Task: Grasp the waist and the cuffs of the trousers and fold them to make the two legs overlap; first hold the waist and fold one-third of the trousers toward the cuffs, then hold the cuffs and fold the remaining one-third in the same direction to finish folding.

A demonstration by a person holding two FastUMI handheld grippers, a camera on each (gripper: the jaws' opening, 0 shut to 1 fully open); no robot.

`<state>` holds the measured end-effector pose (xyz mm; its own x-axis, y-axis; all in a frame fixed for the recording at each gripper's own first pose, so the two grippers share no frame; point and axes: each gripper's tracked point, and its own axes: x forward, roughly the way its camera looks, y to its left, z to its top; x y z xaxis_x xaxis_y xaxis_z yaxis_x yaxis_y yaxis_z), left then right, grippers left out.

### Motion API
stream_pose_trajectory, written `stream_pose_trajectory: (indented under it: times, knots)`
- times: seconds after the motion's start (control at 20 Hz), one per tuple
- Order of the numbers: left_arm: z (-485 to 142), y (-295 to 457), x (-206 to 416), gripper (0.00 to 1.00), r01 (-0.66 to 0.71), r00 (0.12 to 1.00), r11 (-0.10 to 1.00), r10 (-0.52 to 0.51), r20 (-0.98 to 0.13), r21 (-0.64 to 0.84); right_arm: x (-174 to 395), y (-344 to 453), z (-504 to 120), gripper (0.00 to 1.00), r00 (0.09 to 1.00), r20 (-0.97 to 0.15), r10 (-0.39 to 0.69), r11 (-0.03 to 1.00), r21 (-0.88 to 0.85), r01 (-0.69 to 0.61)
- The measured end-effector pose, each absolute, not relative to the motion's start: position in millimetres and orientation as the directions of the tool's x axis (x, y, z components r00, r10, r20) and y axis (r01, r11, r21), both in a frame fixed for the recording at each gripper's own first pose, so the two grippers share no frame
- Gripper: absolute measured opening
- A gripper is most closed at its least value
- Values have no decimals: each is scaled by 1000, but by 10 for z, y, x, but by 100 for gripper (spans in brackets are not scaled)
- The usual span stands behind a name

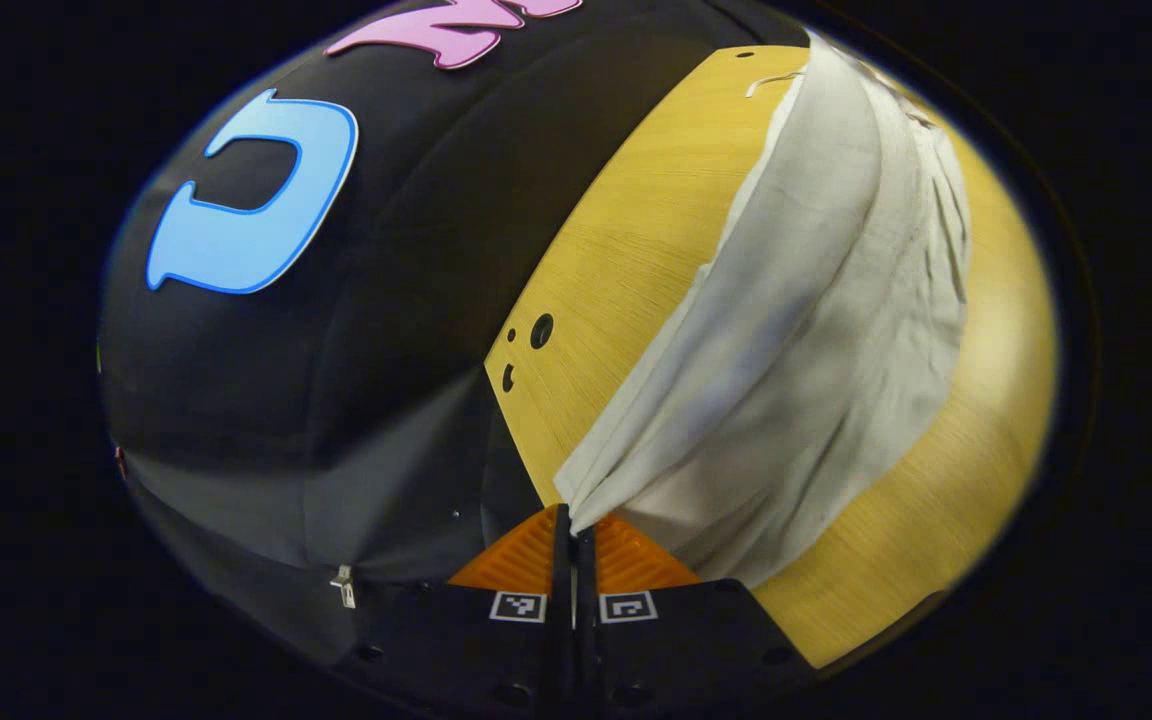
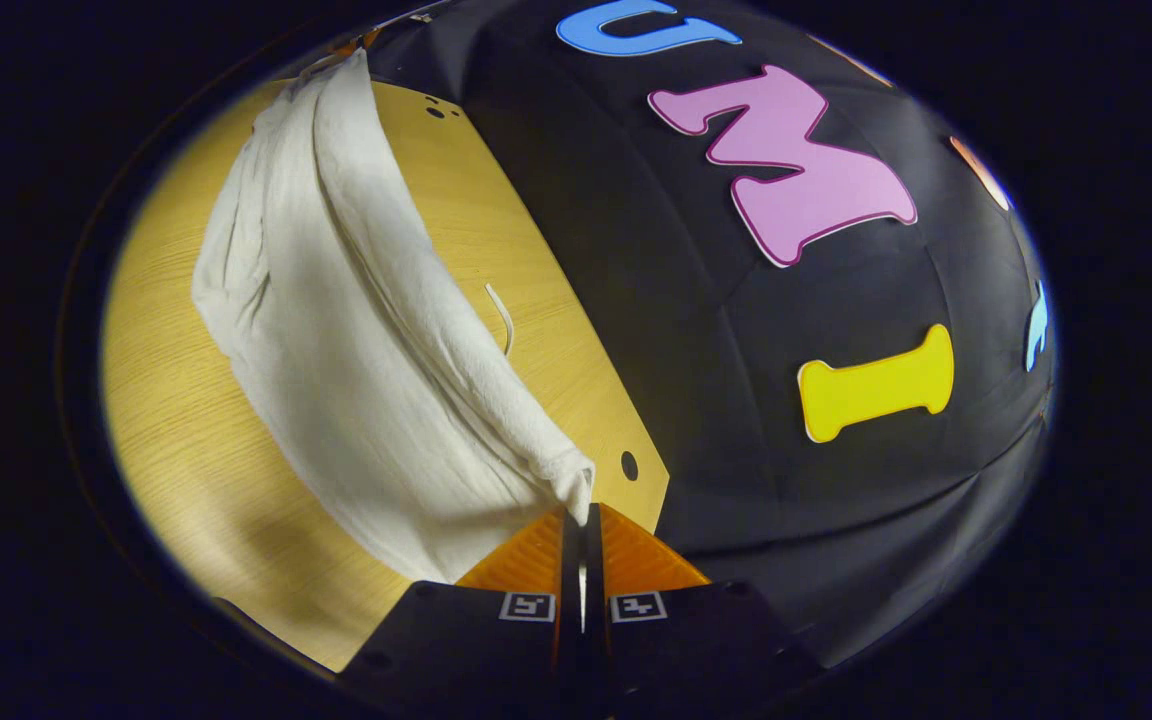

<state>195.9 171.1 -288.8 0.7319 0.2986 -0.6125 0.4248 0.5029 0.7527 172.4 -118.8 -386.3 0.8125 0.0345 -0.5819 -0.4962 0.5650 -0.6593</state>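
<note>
Pinching opposite ends of the crumpled white cloth trousers (image 1: 796, 330), left gripper (image 1: 573, 535) and right gripper (image 2: 582, 528) both clamped, long axis stretching ahead of each jaw pair above the yellow wooden table (image 1: 626, 240).

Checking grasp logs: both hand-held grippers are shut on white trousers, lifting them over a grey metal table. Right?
Not quite. The table is light wood, not grey metal, as the left gripper view shows. The rest holds: left hand-held gripper and right hand-held gripper are both shut on the white trousers.
</note>
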Motion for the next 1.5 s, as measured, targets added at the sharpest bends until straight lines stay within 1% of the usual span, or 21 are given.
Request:
stream_pose_trajectory:
  times: [0.05, 0.1, 0.15, 0.25, 0.3, 0.35, 0.65, 0.7, 0.8, 0.85, 0.9, 0.95, 1.0, 1.05, 1.1, 1.15, 1.2, 1.3, 1.35, 1.45, 1.5]
  knots:
    - [-2969, 1701, 2028, 5, 441, 716, 508, 299, -631, 740, 1783, -1179, -3947, 5, 804, -594, 34, 561, -654, -508]
    - [-3047, 1689, 2081, 5, 461, 701, 506, 297, -649, 729, 1840, -1165, -4039, 1, 795, -606, 38, 556, -648, -520]
    - [-3129, 1694, 2130, 5, 483, 685, 496, 300, -664, 722, 1891, -1139, -4134, 6, 784, -619, 45, 552, -639, -536]
    - [-3276, 1712, 2193, 5, 510, 662, 489, 302, -686, 708, 1999, -1114, -4315, 6, 767, -639, 58, 539, -627, -563]
    - [-3350, 1720, 2217, 2, 519, 650, 489, 307, -696, 701, 2048, -1107, -4418, 6, 758, -649, 62, 535, -619, -574]
    - [-3443, 1734, 2241, 5, 531, 634, 490, 312, -708, 692, 2089, -1094, -4513, 5, 748, -661, 65, 537, -608, -584]
    - [-3836, 1707, 2216, 5, 588, 548, 500, 333, -768, 636, 2219, -1068, -4946, 8, 697, -715, 53, 548, -563, -619]
    - [-3828, 1724, 2250, 6, 582, 557, 484, 348, -754, 654, 2217, -1080, -4988, 10, 692, -720, 54, 553, -556, -621]
    - [-3794, 1706, 2345, 10, 569, 588, 458, 354, -728, 683, 2219, -1083, -5005, 20, 691, -721, 51, 552, -556, -621]
    - [-3768, 1732, 2364, 15, 567, 594, 438, 370, -715, 698, 2222, -1081, -5020, 27, 692, -720, 52, 551, -557, -621]
    - [-3731, 1744, 2388, 34, 562, 606, 417, 380, -699, 714, 2231, -1083, -5026, 27, 694, -718, 50, 547, -562, -621]
    - [-3715, 1750, 2426, 38, 557, 617, 401, 388, -685, 728, 2232, -1089, -5014, 31, 699, -713, 49, 541, -570, -619]
    - [-3695, 1760, 2457, 50, 549, 629, 383, 396, -669, 743, 2236, -1106, -4991, 33, 711, -702, 40, 528, -589, -612]
    - [-3661, 1781, 2488, 54, 538, 643, 356, 412, -646, 764, 2264, -1121, -4951, 36, 729, -684, 28, 508, -618, -600]
    - [-3605, 1772, 2500, 68, 534, 659, 317, 425, -621, 784, 2299, -1131, -4914, 47, 745, -667, 17, 489, -644, -588]
    - [-3569, 1769, 2507, 72, 534, 673, 275, 433, -599, 799, 2323, -1152, -4883, 64, 756, -655, 4, 479, -662, -577]
    - [-3541, 1777, 2519, 86, 536, 680, 243, 443, -585, 808, 2339, -1175, -4831, 76, 767, -642, -12, 473, -679, -561]
    - [-3500, 1783, 2507, 96, 528, 687, 232, 449, -572, 817, 2358, -1241, -4674, 88, 795, -605, -43, 460, -718, -522]
    - [-3481, 1800, 2488, 97, 518, 689, 240, 453, -566, 821, 2389, -1299, -4598, 98, 811, -582, -62, 452, -741, -497]
    - [-3353, 1836, 2456, 98, 482, 705, 247, 460, -539, 841, 2395, -1438, -4368, 98, 840, -532, -106, 455, -777, -435]
    - [-3265, 1847, 2426, 98, 463, 714, 253, 461, -527, 849, 2392, -1492, -4258, 98, 848, -515, -123, 478, -780, -405]
